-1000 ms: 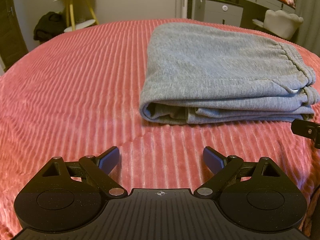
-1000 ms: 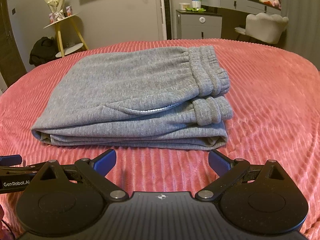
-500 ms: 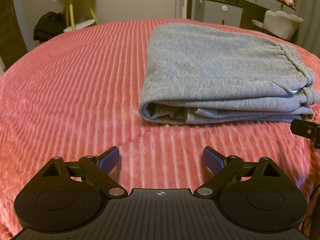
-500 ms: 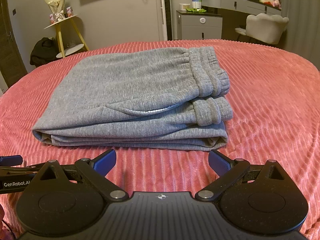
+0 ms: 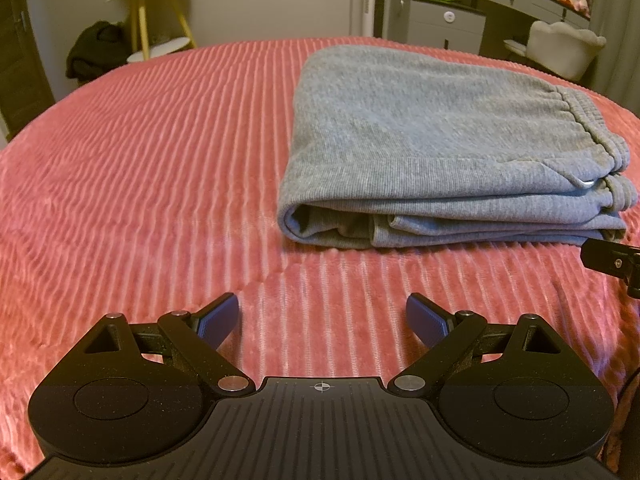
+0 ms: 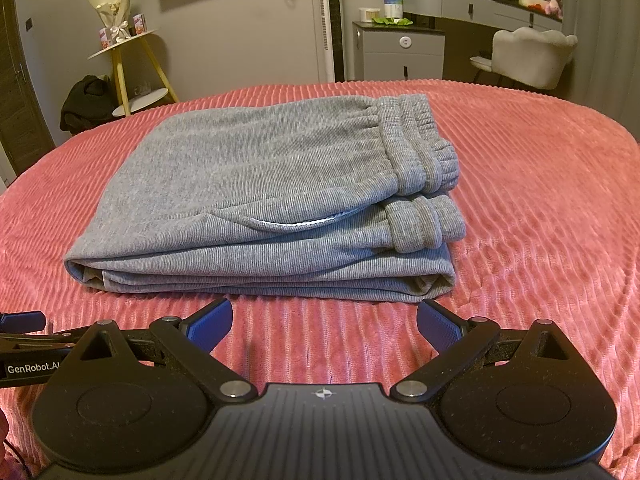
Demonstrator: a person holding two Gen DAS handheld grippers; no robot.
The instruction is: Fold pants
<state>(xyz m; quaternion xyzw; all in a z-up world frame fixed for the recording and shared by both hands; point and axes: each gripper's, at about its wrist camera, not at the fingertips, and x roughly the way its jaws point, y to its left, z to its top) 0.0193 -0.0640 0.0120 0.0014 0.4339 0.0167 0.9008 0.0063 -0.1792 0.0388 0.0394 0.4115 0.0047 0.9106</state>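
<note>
Left wrist view: a pink ribbed bedspread [image 5: 140,168] covers the bed, a yellow-legged side table [image 5: 160,12] by the wall; the folded grey pants [image 5: 432,140] lie right of centre, ahead of the left gripper [image 5: 322,320], fingers wide apart, holding nothing. Right wrist view: a grey dresser [image 6: 400,52] and white chair [image 6: 532,56] behind; pants [image 6: 272,184] just beyond the right gripper [image 6: 324,324], spread and empty. Nothing has shifted since before.

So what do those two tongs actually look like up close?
Both match: the left tongs and right tongs have matte black ribbed bodies, round black hubs, silver pivot pins and blue pads. White lettering, "GenRobot.AI", marks the left one's side.
</note>
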